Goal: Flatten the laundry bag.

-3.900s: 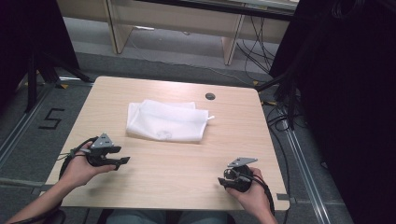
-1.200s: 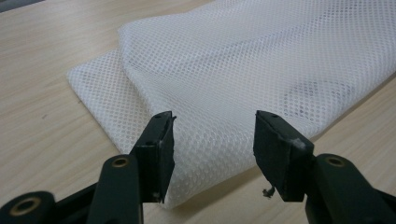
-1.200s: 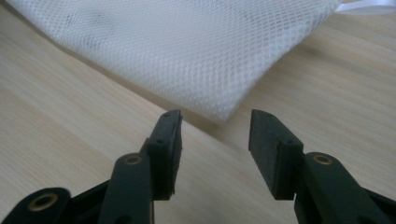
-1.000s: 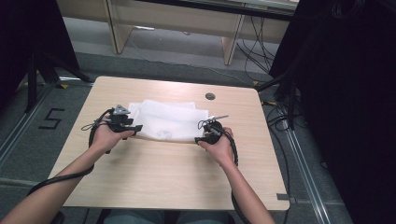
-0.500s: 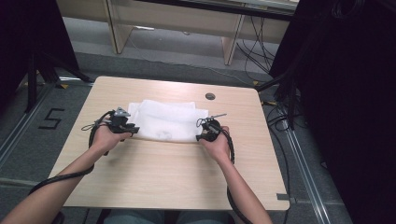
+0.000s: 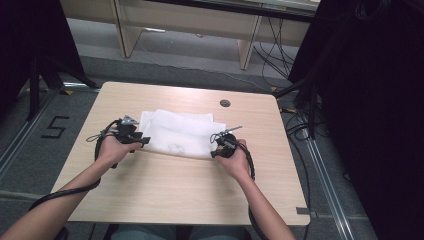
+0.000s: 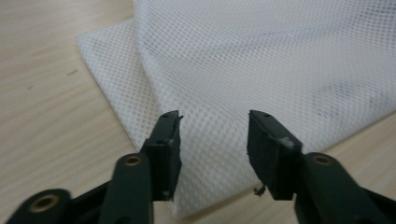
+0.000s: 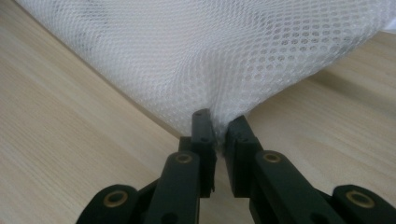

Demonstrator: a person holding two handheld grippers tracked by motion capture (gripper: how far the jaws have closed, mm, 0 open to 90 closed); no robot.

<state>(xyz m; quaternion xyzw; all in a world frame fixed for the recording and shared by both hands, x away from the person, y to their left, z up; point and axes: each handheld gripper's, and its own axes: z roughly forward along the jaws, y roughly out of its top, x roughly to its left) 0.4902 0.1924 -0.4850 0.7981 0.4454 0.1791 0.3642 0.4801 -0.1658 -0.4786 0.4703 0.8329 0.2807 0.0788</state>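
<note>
The worktop (image 6: 165, 190) lies bare in front of the white mesh cloth (image 6: 180, 132), so a hand could pass freely along the near edge between the two forearms. Bare wood also runs left of the left gripper (image 6: 134, 137) and right of the right gripper (image 6: 220, 146). Behind the cloth a strip stays free up to the small round hole (image 6: 225, 103). The cloth and the two grippers at its near corners block the middle.

Light wooden table (image 6: 165, 185) on grey floor (image 6: 45, 115), dark curtains (image 6: 370, 100) beside.
</note>
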